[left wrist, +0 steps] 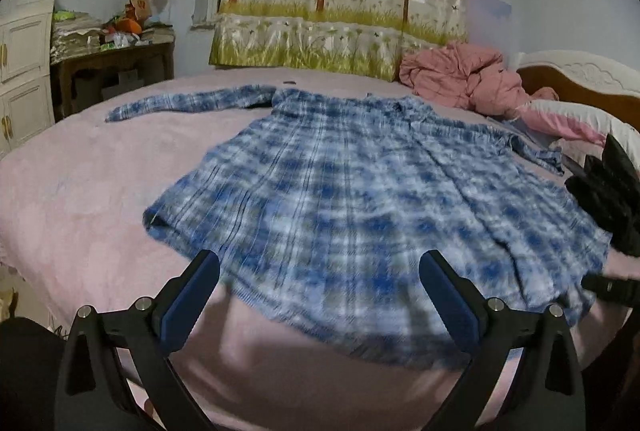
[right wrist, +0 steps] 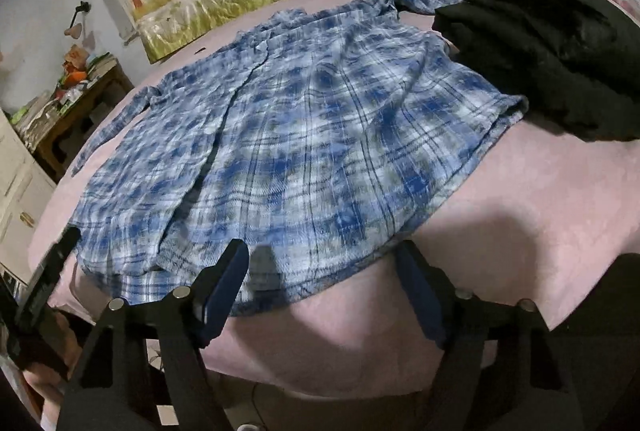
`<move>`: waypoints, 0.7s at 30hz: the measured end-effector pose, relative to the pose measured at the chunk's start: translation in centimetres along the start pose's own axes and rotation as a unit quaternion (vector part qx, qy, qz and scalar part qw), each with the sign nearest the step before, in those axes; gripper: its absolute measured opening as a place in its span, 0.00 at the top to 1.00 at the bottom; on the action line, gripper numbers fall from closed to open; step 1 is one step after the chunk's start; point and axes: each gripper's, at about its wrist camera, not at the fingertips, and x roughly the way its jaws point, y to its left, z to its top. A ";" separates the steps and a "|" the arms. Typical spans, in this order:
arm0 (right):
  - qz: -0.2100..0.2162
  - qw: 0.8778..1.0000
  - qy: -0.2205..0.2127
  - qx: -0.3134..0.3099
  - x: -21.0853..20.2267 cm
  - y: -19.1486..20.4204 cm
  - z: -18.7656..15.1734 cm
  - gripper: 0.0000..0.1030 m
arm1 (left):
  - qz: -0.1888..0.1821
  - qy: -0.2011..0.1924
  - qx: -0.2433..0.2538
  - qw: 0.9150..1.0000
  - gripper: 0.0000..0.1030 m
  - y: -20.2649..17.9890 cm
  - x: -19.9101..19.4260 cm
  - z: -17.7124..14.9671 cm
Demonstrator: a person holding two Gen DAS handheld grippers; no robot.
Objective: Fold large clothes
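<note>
Nearest, the left gripper (left wrist: 320,271) and right gripper (right wrist: 320,263) hang over the shirt's near hem, jaws apart, clasping nothing. The blue plaid shirt (left wrist: 340,183) lies flat on the pink bed (left wrist: 80,191); black clothes (right wrist: 540,43) sit at its right; a pink quilt (left wrist: 460,79) is bunched far right.

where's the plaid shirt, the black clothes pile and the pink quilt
plaid shirt (left wrist: 340,191): left wrist view, middle of its back
black clothes pile (right wrist: 532,43): right wrist view, centre of the heap
pink quilt (left wrist: 460,79): left wrist view, bunched middle

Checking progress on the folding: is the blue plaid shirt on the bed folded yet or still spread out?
Spread out. The blue plaid shirt lies flat on the pink bed, one sleeve stretched sideways, hem unfolded near both grippers.
</note>
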 end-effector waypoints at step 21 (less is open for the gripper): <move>-0.050 0.999 -0.017 -0.001 0.6 -0.6 1.3 0.55 | -0.042 0.078 -0.166 0.982 0.87 6.6 3.3 0.4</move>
